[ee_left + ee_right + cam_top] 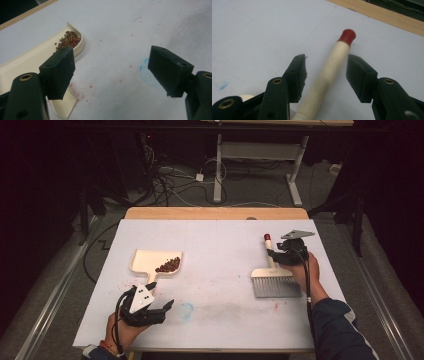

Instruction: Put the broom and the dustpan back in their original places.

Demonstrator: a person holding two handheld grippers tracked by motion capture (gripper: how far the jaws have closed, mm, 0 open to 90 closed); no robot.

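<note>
Showing beans (167, 265) gathered in the dustpan (150, 262) and the brush (272, 279) laid down, right gripper (325, 75) loosely straddling its handle, left gripper (112, 71) wide open, empty: sweeping apparently complete.

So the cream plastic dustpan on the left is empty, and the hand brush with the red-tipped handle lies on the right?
Not quite: the cream plastic dustpan is not empty. The left gripper view shows a small heap of dark red beans in it. The hand brush with the red-tipped handle does lie on the right.
</note>
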